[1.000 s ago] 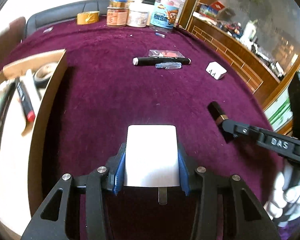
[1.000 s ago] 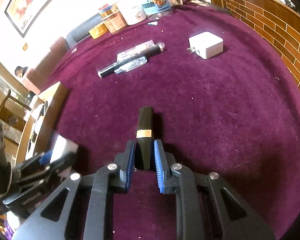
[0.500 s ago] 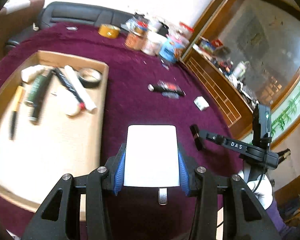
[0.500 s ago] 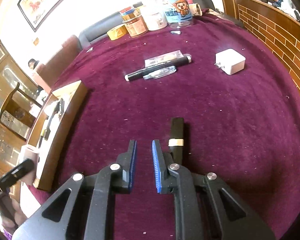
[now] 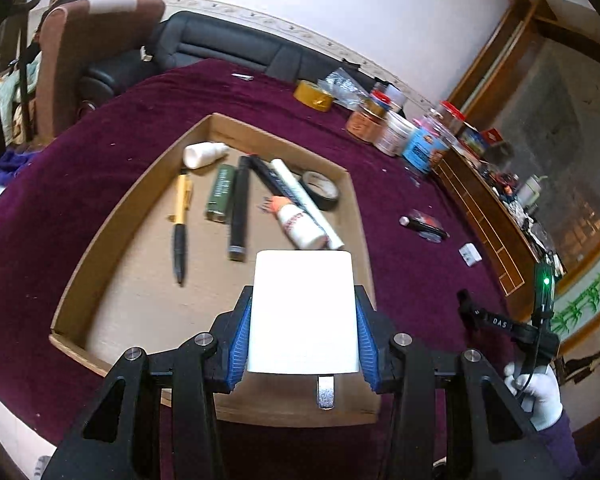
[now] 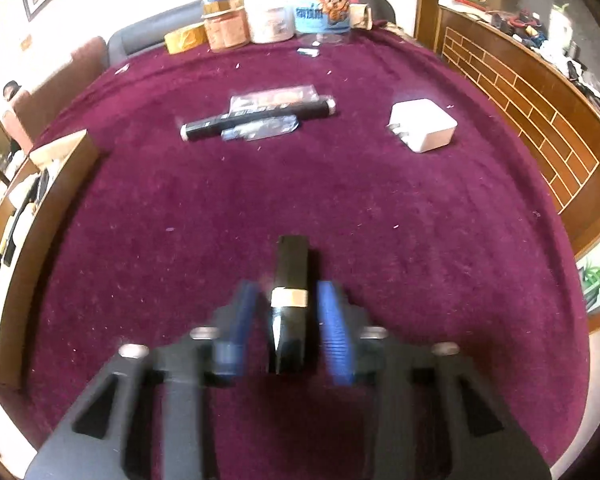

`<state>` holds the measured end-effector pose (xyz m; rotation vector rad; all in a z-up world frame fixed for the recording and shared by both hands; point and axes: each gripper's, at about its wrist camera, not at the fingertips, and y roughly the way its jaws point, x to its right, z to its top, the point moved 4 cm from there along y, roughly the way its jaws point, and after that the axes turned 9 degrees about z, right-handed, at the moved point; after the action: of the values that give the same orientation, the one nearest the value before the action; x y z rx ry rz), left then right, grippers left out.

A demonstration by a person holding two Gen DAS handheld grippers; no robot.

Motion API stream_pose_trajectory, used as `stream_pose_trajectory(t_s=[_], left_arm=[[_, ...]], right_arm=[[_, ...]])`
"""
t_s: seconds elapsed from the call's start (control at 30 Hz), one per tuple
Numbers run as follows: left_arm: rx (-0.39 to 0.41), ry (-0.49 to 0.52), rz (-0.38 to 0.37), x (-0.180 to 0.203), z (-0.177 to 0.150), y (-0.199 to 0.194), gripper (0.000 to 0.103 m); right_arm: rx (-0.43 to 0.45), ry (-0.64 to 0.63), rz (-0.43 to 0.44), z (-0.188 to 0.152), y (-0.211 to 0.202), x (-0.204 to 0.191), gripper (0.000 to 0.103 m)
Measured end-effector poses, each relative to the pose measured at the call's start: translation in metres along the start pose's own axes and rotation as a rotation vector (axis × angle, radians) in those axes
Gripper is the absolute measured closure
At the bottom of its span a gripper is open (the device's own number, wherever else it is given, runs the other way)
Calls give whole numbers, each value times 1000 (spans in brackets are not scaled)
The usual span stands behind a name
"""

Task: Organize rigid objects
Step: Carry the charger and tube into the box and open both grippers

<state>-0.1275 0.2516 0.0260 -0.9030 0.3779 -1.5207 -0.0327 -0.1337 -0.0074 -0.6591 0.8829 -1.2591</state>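
Left wrist view: the white charger [image 5: 304, 312] sits clamped between the blue pads [image 5: 239, 340] of my left claw [image 5: 302, 302], prongs toward the camera. The claw is at a middling width, filled by the charger's body. I have it in the air over the near right corner of the cardboard tray [image 5: 112, 216], clear of the tray floor.

In the tray lie a yellow-and-black pen [image 5: 181, 224], a green tube [image 5: 220, 194], a black tube [image 5: 239, 212], two white bottles [image 5: 204, 153] and a tape roll [image 5: 321, 190] in the far right corner. The tray rests on purple cloth [image 5: 100, 136].

Off to the right in this view is my right claw [image 5: 466, 300], held by a white-gloved hand [image 5: 536, 396].

The right wrist view is blurred. A black stick [image 6: 292, 260] with a gold band lies on the cloth between that claw's [image 6: 288, 300] jaws, pointing away from the camera. The jaws are narrow, and I see a thin gap on either side of the stick, so the pads do not seem to press on it.

Further out lie a black marker [image 6: 256, 117] beside a clear packet, and a second white charger [image 6: 424, 125] to their right. Jars [image 6: 268, 20] crowd the far edge.
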Motion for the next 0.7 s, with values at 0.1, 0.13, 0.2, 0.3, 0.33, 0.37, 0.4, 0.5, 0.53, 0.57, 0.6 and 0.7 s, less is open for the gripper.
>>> stream_pose_trajectory(t_s=[0.1,0.13,0.2,0.3,0.33,0.37,0.4,0.5,0.53,0.57,0.6,0.7], left_arm=[[-6,-16,24,-15,1,3,63],[-9,-21,31,-19,1,4,63],[-17,-32,44,-27,2,7,63],[-40,-37,66,-35,3,15,63],[-49,-39,71,-37,3,18,63],[-55,-35,78,-38,2,21,63],[-55,-27,90,-38,3,23,63],[-78,-13,98,-39,4,29,63],[-91,-10,96,-37,4,33,63],[-102,-5,93,-36,4,36,63],[-113,0,96,-35,4,40,63],[-139,8,131,-35,5,51,63]], right_arm=[[22,5,25,0,-5,-3,88],[32,9,35,1,-9,-5,88],[53,27,98,2,-18,-11,88],[73,37,174,9,-31,-25,88],[78,31,200,12,-36,-33,88],[80,24,226,14,-39,-42,88],[78,13,261,17,-42,-54,88],[57,-21,334,19,-44,-85,88],[41,-37,364,20,-41,-99,88],[22,-54,394,21,-38,-114,88],[10,-65,411,21,-35,-124,88],[-40,-120,464,21,-21,-165,88]])
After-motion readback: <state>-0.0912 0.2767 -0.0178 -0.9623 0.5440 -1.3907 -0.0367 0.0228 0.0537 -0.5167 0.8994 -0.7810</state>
